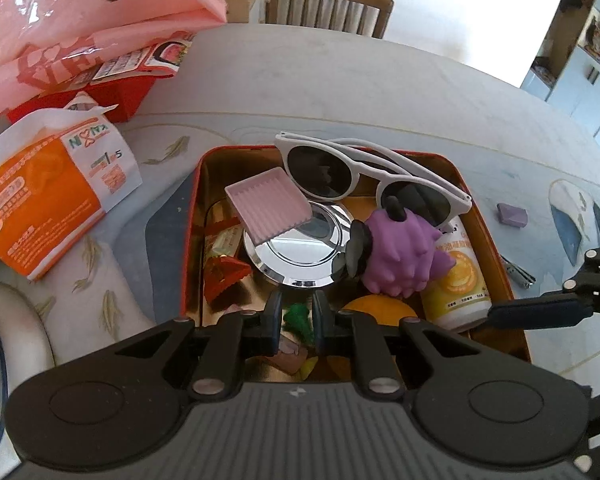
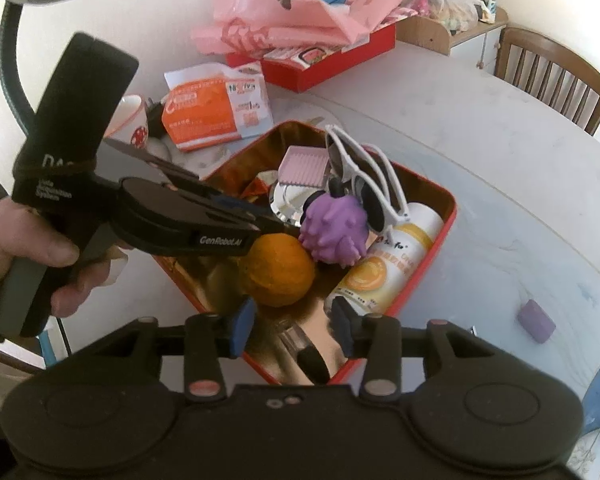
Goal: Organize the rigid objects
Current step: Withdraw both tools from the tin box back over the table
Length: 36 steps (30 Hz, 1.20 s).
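grippers hover over the red rectangular metal tin (image 1: 496, 232): left gripper (image 1: 298, 314) pinching a small green plastic toy (image 1: 300, 318), light and stiff, best held mid-body, right gripper (image 2: 292, 320) spread empty.

table (image 1: 380, 80): pale, fish-patterned cloth | wooden slat-back chair (image 1: 328, 4): 12 o'clock, tucked against table's far edge | white wall behind, brightly lit | shelving unit (image 1: 572, 40): 2 o'clock
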Motion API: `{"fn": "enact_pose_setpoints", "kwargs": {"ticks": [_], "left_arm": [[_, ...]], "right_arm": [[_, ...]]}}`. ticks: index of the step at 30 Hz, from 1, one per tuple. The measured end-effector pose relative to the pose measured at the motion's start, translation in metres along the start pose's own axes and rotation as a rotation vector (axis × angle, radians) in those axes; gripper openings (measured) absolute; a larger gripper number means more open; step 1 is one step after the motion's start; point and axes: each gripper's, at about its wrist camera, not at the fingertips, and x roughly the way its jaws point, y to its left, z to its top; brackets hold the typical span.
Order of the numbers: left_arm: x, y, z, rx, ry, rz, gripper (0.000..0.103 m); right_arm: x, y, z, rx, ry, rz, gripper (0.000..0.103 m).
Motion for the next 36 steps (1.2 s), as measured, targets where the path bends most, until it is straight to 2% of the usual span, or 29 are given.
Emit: {"fn": "enact_pose_setpoints", "kwargs": {"ticks": [11, 13, 15, 16, 17, 23, 27, 34, 36], "left_arm": [[-0.030, -0.009, -0.007, -0.083, -0.051, 0.061, 0.028], [-0.037, -0.014, -0.009, -0.103, -0.061, 0.070, 0.032], [-0.044, -0.020, -0.011, -0.114, -0.079, 0.080, 0.044], [-0.048, -0.025, -0.012, -0.117, -0.091, 0.091, 0.059], [-0.052, -0.030, -0.013, -0.120, -0.110, 0.102, 0.066], [-0.068, -0.057, -0.015, -0.135, -0.167, 0.124, 0.066], [-0.076, -0.077, -0.019, -0.148, -0.198, 0.126, 0.071], [-0.081, -0.120, -0.025, -0.133, -0.223, 0.125, 0.075], [-0.081, -0.131, -0.026, -0.127, -0.227, 0.113, 0.076]], "right_arm": [[-0.032, -0.013, -0.010, 0.004, -0.066, 0.042, 0.055], [-0.039, -0.017, -0.012, -0.005, -0.082, 0.046, 0.060], [-0.049, -0.020, -0.016, -0.016, -0.101, 0.050, 0.063], [-0.053, -0.023, -0.018, -0.022, -0.111, 0.051, 0.064], [-0.056, -0.025, -0.020, -0.026, -0.118, 0.052, 0.064], [-0.078, -0.043, -0.034, -0.023, -0.154, 0.059, 0.072], [-0.094, -0.059, -0.045, -0.007, -0.188, 0.061, 0.082], [-0.118, -0.095, -0.069, 0.050, -0.228, 0.060, 0.093], [-0.125, -0.106, -0.076, 0.072, -0.246, 0.058, 0.100]]}}
